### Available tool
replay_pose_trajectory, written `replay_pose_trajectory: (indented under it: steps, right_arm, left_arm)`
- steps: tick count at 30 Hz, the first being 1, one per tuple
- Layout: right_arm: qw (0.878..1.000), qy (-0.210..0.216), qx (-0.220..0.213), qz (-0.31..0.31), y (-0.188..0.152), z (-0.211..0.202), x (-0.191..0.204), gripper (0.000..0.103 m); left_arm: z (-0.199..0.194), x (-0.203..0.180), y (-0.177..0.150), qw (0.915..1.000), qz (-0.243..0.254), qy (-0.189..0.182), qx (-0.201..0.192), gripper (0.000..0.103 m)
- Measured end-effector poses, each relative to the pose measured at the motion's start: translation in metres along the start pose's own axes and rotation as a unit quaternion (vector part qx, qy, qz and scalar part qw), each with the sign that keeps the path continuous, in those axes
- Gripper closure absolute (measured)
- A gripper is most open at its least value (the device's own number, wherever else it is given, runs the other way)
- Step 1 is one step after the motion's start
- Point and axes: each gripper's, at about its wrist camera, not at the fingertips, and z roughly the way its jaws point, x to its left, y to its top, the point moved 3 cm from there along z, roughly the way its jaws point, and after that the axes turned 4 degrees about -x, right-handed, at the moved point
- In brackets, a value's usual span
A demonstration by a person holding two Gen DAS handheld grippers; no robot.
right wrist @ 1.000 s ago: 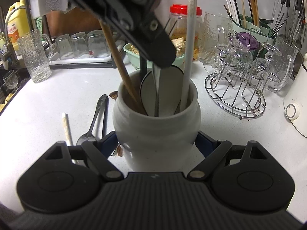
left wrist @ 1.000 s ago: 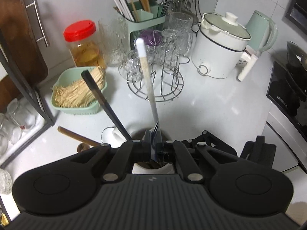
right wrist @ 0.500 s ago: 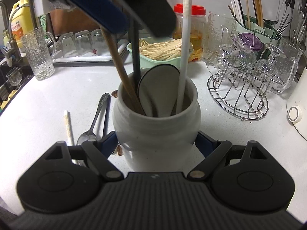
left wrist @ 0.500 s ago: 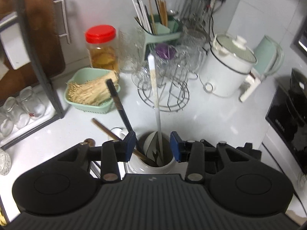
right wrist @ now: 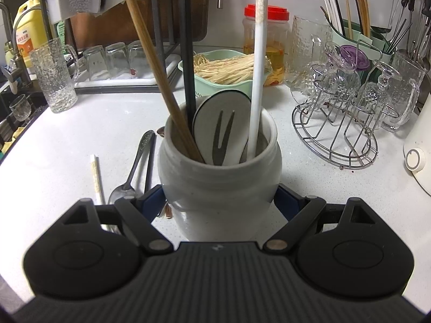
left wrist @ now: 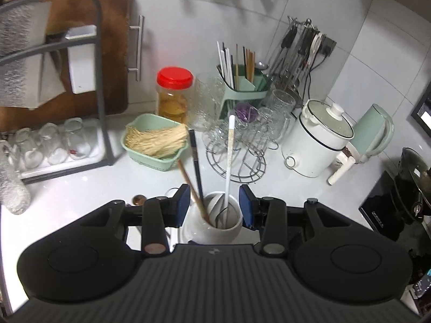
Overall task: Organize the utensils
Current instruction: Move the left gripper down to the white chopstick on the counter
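Right gripper [right wrist: 219, 202] clamps our heavy, glazed, slippery crock [right wrist: 219, 172] on the counter [right wrist: 67, 145]; left gripper [left wrist: 214, 204] gapes empty above. We'd pinch the thin spoon [right wrist: 129, 172] mid-handle.

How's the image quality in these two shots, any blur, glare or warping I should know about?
Left wrist: strong fisheye bowing of the wall tiles, dark corners, soft blur throughout; the jar stays readable. Right wrist: sharper, even light, mild glare on the counter, edges curved.
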Motion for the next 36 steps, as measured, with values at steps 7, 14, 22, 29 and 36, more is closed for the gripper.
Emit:
replay_pose_trajectory:
  steps: [7, 14, 22, 29, 36]
  right_arm:
    - [1.0, -0.003, 0.005, 0.002, 0.0, 0.0, 0.0, 0.014]
    - [1.0, -0.003, 0.02, 0.0, 0.001, -0.001, 0.001, 0.014]
    - [0.999, 0.013, 0.029, -0.016, 0.003, 0.0, -0.003, 0.014]
    - [0.999, 0.032, 0.03, -0.03, 0.002, -0.001, -0.007, 0.014]
    - [0.997, 0.059, 0.034, -0.048, -0.002, -0.007, -0.018, 0.014]
  left_arm:
    - [-0.016, 0.027, -0.032, 0.9985, -0.043, 0.035, 0.003, 0.058]
    - [-0.01, 0.074, -0.078, 0.9907, -0.109, 0.079, 0.021, 0.058]
    - [0.023, 0.1, -0.121, 0.9783, -0.157, 0.112, 0.076, 0.058]
    - [0.052, 0.097, -0.136, 0.9705, -0.17, 0.125, 0.117, 0.058]
    - [0.077, 0.083, -0.145, 0.9564, -0.208, 0.149, 0.141, 0.058]
